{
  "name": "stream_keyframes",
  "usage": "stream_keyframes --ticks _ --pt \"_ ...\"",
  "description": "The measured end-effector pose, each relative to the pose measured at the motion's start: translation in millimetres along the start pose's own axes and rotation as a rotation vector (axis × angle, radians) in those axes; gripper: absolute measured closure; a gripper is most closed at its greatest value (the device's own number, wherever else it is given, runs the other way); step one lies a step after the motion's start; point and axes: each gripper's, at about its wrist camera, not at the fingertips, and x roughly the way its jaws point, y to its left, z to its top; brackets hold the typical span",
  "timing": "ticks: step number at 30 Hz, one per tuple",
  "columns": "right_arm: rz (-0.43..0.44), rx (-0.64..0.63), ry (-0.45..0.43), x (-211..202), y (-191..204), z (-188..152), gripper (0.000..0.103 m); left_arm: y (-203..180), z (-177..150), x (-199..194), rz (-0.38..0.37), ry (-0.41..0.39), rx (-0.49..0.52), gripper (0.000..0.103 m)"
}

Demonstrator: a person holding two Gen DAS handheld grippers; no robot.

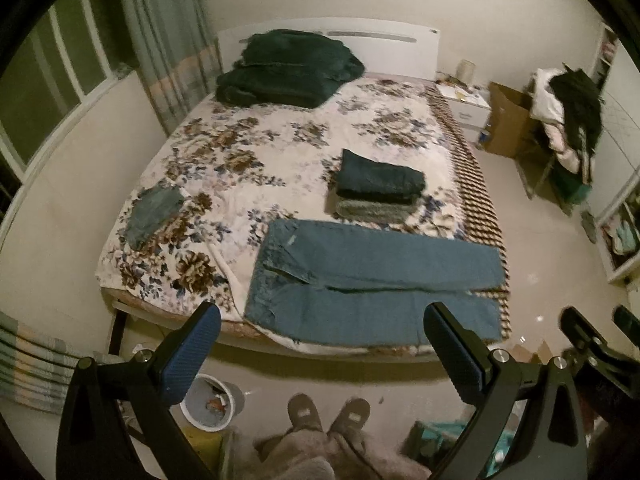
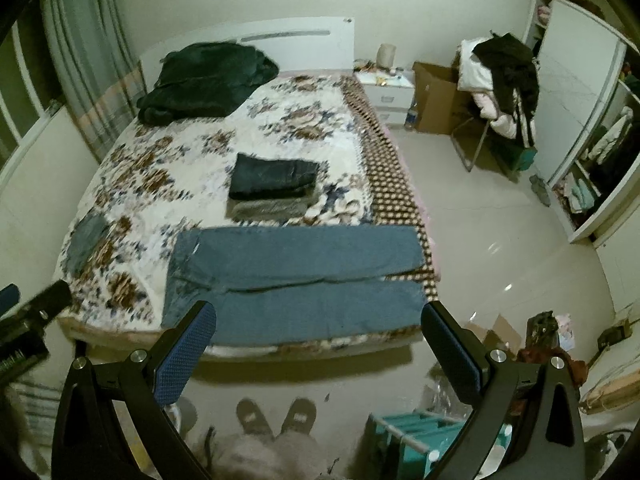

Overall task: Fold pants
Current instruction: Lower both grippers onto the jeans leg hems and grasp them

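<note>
Left wrist view: left gripper [image 1: 320, 344] spread wide, nothing between the pads, hovering off the near edge of the bed [image 1: 280, 152]. Blue jeans [image 1: 372, 280] spread flat along that near edge, ahead of and below the fingers. Long axis left to right: waistband at left, hems at right by the checkered border. Two legs side by side, one nearer, one farther, dark seam line between them. Waistband end closer to this gripper's centre line. Right gripper [image 1: 596, 332] peeking in at lower right, fingers parted as far as visible. Folded dark stack [image 1: 378, 186] farther back on the bed, small folded denim piece [image 1: 154, 216] far left, both well apart from the jeans.

Right wrist view: right gripper [image 2: 318, 344] also wide, empty, off the near bed edge. Jeans [image 2: 296, 280] straight ahead, same left-right lie; hem end just beside the right finger's line, waistband beyond the left finger. Left gripper [image 2: 24, 304] at the left frame edge, too cropped for jaw state here.

Judgement: likely first fold is across the short axis, near leg over far leg. Left on the waistband side, right on the hem side, both gripping the near edge.
</note>
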Motion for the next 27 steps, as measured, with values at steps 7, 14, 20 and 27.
stream_keyframes --ticks 7,14,20,27 --pt "-0.044 -0.027 -0.012 84.3 -9.3 33.7 0.000 -16.1 27.0 67.7 0.090 -0.019 -0.004 0.000" --pt "-0.111 -0.097 0.073 219.4 0.5 71.7 0.000 -38.3 58.6 169.7 0.094 0.072 0.036 0.000" --pt "-0.126 -0.116 0.221 375.3 9.9 90.7 0.000 -55.0 87.5 270.6 0.136 0.097 0.126 0.000" --pt "-0.179 -0.228 0.359 577.1 46.9 106.6 0.000 -84.7 101.7 436.9 0.157 0.174 0.295 0.000"
